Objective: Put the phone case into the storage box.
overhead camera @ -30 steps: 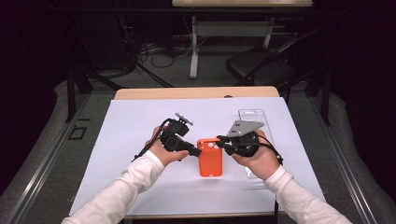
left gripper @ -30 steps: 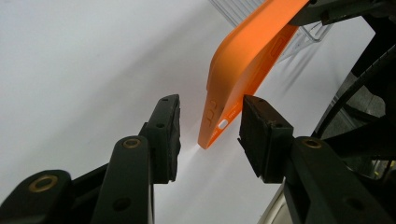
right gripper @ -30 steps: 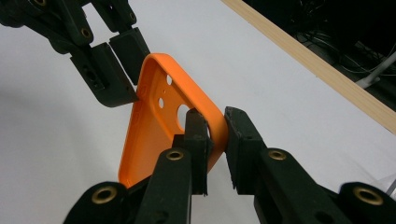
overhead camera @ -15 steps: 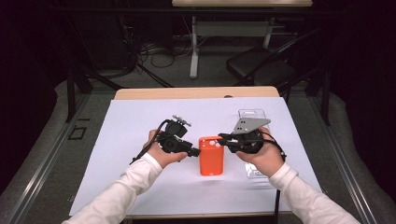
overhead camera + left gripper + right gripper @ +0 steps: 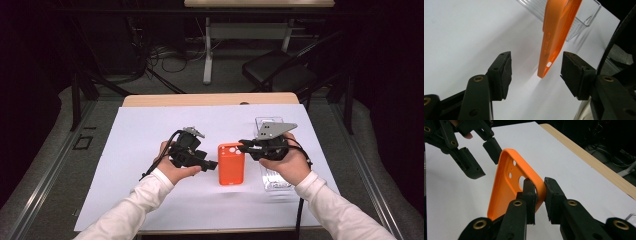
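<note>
left claw: jaws apart, just been opening | right claw: jaws clamped, held level

We see a clear plastic box at lower right on the white-covered desk, a chair beyond.

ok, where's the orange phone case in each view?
High view: orange phone case at centre, between both hands.
Left gripper view: top centre, its edge hanging down between the open jaws, untouched.
Right gripper view: centre, its corner pinched in that claw.
Shared landmark: the clear plastic tray.
</note>
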`<action>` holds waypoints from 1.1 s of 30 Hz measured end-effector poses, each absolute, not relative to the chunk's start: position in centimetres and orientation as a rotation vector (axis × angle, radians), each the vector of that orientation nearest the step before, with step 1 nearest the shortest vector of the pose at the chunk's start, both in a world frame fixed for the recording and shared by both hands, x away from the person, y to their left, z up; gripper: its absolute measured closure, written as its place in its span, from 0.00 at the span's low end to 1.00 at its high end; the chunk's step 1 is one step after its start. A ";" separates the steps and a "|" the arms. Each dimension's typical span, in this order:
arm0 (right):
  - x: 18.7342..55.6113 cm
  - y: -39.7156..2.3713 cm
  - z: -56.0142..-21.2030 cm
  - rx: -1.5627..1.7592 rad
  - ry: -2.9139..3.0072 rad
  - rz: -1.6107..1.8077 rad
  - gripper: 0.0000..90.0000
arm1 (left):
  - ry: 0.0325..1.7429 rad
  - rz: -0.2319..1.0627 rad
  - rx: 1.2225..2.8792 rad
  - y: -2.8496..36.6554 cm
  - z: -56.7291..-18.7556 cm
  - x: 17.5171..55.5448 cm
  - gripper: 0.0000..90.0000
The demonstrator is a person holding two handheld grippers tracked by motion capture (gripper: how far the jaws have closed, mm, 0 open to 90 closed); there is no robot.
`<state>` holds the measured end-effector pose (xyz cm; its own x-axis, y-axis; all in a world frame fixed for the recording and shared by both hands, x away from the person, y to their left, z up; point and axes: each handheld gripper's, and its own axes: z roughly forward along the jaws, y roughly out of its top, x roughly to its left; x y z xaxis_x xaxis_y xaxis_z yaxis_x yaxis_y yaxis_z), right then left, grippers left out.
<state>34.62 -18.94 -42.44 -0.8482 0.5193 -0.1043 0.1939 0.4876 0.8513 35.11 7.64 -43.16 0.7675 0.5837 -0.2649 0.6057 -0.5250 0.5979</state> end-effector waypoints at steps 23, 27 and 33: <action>34.9 -21.4 -40.8 0.552 2.341 1.284 0.89 | 0.945 0.058 2.285 9.4 -44.2 35.3 0.32; 35.0 -21.8 -40.4 0.540 2.337 1.284 0.89 | 0.953 0.073 2.270 9.7 -44.0 35.2 0.28; 35.1 -22.4 -39.9 0.529 2.329 1.274 0.89 | 0.953 0.087 2.251 10.3 -43.7 35.3 0.27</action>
